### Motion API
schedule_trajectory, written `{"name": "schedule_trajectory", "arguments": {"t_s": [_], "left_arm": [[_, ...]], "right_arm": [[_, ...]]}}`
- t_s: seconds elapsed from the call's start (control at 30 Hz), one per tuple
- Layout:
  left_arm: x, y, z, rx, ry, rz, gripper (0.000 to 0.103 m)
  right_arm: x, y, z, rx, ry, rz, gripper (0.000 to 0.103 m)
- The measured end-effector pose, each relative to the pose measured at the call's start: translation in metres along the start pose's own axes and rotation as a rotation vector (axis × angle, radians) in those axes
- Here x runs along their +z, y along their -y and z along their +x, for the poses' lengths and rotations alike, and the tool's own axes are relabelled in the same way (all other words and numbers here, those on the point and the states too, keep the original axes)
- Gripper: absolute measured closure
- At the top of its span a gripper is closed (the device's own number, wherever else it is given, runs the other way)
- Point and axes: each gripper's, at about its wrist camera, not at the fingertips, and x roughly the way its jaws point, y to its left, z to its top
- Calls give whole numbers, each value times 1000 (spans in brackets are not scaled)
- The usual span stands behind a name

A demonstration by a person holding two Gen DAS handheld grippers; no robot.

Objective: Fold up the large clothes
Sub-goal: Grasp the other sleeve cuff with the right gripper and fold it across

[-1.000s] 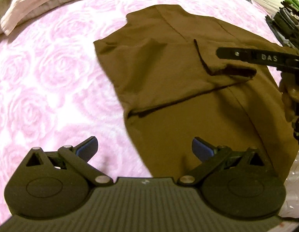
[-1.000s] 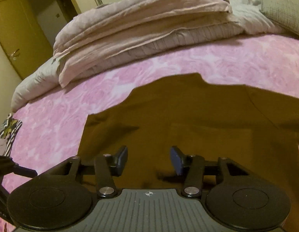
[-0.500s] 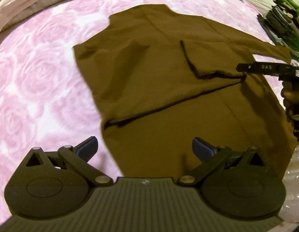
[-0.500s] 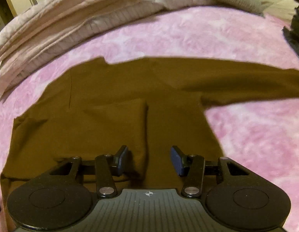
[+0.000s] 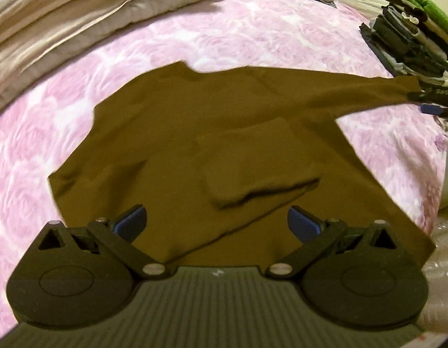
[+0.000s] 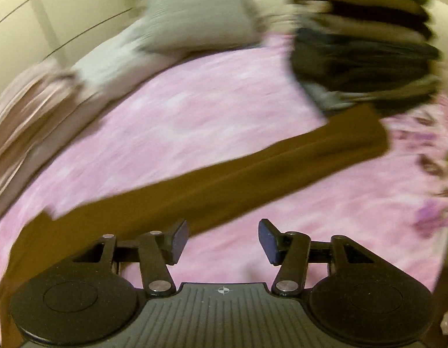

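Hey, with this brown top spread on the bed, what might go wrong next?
The outstretched sleeve ends right by the stack of folded clothes, so the right gripper, jaws opening and empty, could knock the stack over. The sleeve already folded onto the brown top may slip open.

I count one brown top (image 5: 171,133) on one pink bedspread (image 5: 252,40) — one stack of folded clothes (image 5: 409,32), one grey pillow (image 6: 200,14), one folded quilt (image 5: 64,20) — and my two grippers: left (image 5: 216,221), right (image 6: 222,239).
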Motion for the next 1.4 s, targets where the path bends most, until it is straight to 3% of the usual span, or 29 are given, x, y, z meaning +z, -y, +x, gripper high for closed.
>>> {"name": "schedule_trajectory", "arguments": {"t_s": [0.1, 0.37, 0.63, 0.67, 0.7, 0.77, 0.83, 0.93, 1.0, 1.17, 1.3, 1.4], "left_arm": [[17, 34, 14, 47, -1, -15, 1], [54, 127, 69, 88, -83, -30, 1], [89, 187, 87, 76, -94, 65, 1], [92, 189, 87, 74, -91, 69, 1], [95, 192, 86, 71, -87, 72, 1], [99, 193, 85, 69, -78, 77, 1], [100, 192, 81, 67, -69, 75, 1], [96, 181, 69, 72, -49, 67, 1], [90, 171, 58, 77, -34, 55, 1], [59, 125, 20, 82, 18, -7, 1], [16, 69, -14, 96, 45, -69, 1], [-21, 15, -40, 121, 46, -133, 1]], "right_arm": [[26, 58, 13, -31, 15, 80, 43], [57, 194, 71, 5, -23, 304, 43], [62, 245, 91, 137, 71, 467, 46], [63, 247, 91, 136, 73, 483, 57], [64, 249, 89, 133, 71, 493, 78], [65, 250, 84, 130, 60, 500, 101], [71, 246, 71, 108, 75, 485, 103], [89, 214, 44, 86, 105, 359, 103], [103, 179, 25, 116, 141, 246, 103], [119, 49, -20, 270, 250, 7, 103], [90, -78, -55, 424, 323, -143, 103], [42, -181, -67, 559, 335, -254, 103]]}}
